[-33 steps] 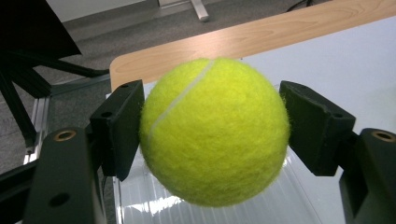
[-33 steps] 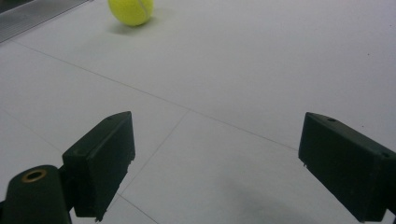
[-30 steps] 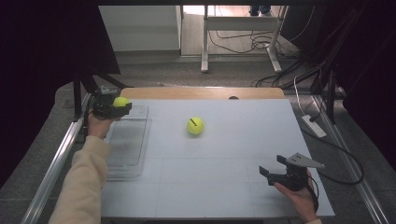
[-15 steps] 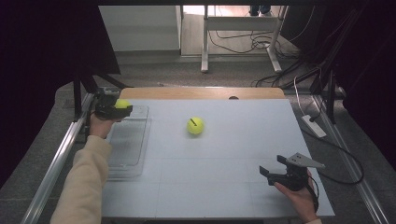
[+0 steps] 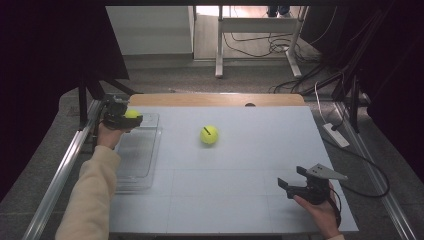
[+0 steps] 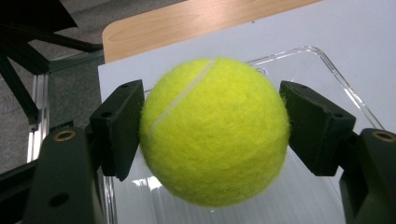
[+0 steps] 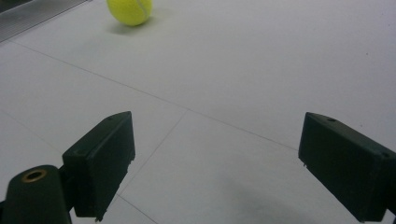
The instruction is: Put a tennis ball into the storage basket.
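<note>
My left gripper (image 5: 131,118) is shut on a yellow tennis ball (image 5: 132,114) and holds it over the far end of a clear plastic tray (image 5: 134,160) at the table's left. In the left gripper view the ball (image 6: 214,130) sits squeezed between both black pads, with the tray's rim (image 6: 322,53) behind it. A second tennis ball (image 5: 209,134) lies loose on the white tabletop near the middle; it is at the top of the right gripper view as well (image 7: 130,11). My right gripper (image 5: 292,186) rests near the front right, open, with nothing between its pads (image 7: 102,158).
The white table surface (image 5: 240,170) stretches between the two hands. A wooden strip (image 5: 215,99) runs along the far edge, a metal rail (image 5: 60,170) along the left. Cables and a power strip (image 5: 336,134) lie on the floor to the right.
The left gripper with its ball has shifted slightly nearer over the tray's far end. The right gripper and the loose ball have stayed put.
</note>
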`<state>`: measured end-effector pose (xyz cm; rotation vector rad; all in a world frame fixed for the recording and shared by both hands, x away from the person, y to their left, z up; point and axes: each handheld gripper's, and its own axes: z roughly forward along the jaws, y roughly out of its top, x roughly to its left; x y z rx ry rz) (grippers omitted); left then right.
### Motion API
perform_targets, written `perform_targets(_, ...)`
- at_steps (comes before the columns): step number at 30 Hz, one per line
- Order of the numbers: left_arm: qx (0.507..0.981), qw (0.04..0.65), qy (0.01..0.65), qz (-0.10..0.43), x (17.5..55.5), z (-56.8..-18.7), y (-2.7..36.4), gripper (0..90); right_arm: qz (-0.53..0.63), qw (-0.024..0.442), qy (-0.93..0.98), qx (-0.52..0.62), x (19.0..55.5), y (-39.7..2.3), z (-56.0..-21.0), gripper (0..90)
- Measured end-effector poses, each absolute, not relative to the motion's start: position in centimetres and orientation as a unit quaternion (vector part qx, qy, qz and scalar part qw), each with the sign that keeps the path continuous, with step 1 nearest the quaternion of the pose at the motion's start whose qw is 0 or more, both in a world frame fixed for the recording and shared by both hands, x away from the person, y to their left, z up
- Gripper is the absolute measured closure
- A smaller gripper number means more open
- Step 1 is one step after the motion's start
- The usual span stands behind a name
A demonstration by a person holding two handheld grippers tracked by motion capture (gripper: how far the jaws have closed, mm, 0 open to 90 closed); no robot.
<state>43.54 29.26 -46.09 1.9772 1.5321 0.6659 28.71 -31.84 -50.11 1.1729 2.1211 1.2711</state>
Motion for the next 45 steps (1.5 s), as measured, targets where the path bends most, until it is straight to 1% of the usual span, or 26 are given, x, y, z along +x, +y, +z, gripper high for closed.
perform_targets(22,0.754,0.238,0.573,0.217,43.9,-47.9,29.2,26.3,0.455,0.200,0.759,0.421,28.7,-31.9,-50.1,10.8)
perform_targets(42,0.755,0.227,0.574,0.221,44.0,-48.2,29.2,26.1,0.455,0.201,0.759,0.420,28.7,-31.9,-50.1,10.9)
perform_targets(45,0.751,0.223,0.578,0.229,44.0,-48.2,29.3,25.4,0.456,0.201,0.759,0.419,28.7,-31.8,-50.1,10.8)
